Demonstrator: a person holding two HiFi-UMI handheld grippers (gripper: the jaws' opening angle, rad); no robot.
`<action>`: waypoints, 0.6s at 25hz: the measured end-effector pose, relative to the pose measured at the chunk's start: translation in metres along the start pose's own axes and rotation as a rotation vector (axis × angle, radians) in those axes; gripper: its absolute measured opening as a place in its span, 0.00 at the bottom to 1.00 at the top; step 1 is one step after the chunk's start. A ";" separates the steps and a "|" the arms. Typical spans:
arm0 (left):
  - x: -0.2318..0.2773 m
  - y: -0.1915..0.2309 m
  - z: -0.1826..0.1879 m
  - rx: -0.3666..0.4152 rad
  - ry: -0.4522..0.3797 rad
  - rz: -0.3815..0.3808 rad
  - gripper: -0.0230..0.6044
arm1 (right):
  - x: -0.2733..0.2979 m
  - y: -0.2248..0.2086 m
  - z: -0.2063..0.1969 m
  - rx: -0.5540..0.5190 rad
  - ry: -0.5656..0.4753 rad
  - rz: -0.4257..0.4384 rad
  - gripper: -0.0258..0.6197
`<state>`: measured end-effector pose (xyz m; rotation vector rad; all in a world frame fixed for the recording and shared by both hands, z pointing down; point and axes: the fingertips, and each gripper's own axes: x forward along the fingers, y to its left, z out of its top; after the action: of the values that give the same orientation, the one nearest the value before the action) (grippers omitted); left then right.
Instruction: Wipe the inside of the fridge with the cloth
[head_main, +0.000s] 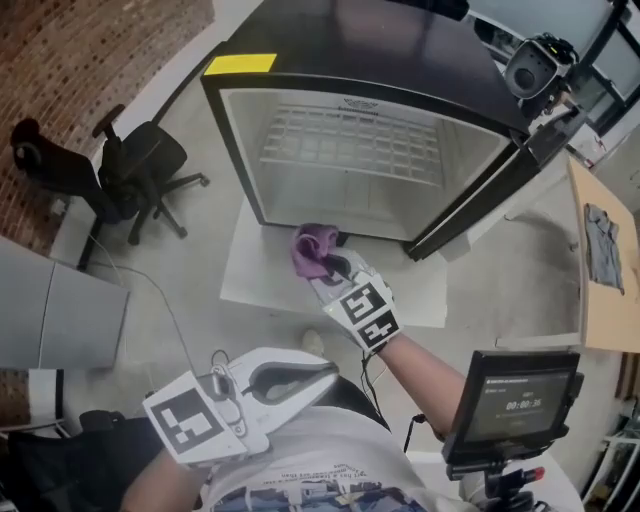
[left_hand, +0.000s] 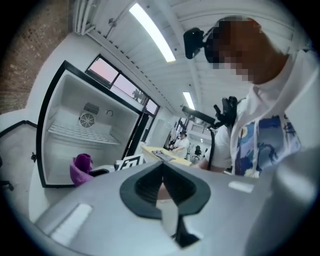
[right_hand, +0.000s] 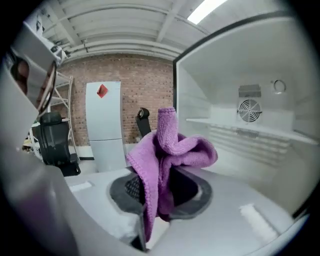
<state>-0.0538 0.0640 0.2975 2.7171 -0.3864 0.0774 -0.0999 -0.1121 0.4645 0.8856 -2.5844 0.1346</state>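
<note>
The small black fridge (head_main: 240, 140) stands open, its white inside (head_main: 350, 160) holding a wire shelf and its door (head_main: 500, 190) swung to the right. My right gripper (head_main: 325, 262) is shut on a bunched purple cloth (head_main: 313, 248), just in front of the opening's lower edge. In the right gripper view the cloth (right_hand: 170, 150) sticks up from between the jaws (right_hand: 160, 195), with the fridge's inside wall and fan grille (right_hand: 249, 110) to the right. My left gripper (head_main: 322, 372) hangs low near the person's body, shut on nothing. Its view shows the fridge (left_hand: 75, 125) and the cloth (left_hand: 80, 168) from the side.
A white board (head_main: 255, 275) lies under the fridge front. A black office chair (head_main: 140, 165) stands to the left by a brick wall. A wooden table (head_main: 600, 290) is at the right, a screen on a stand (head_main: 512, 405) at the lower right, a camera (head_main: 535, 65) above the door.
</note>
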 end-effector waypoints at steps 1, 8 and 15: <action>-0.004 -0.009 0.000 0.007 -0.007 -0.021 0.05 | -0.019 0.002 0.006 0.000 -0.012 -0.021 0.16; 0.004 -0.056 -0.018 0.044 -0.022 -0.146 0.05 | -0.152 -0.005 0.021 -0.041 -0.085 -0.216 0.16; 0.039 -0.078 0.008 0.106 -0.029 -0.195 0.05 | -0.268 -0.087 0.061 -0.068 -0.204 -0.404 0.16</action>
<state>0.0053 0.1201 0.2649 2.8478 -0.1273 0.0038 0.1243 -0.0421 0.2974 1.4358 -2.5076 -0.1662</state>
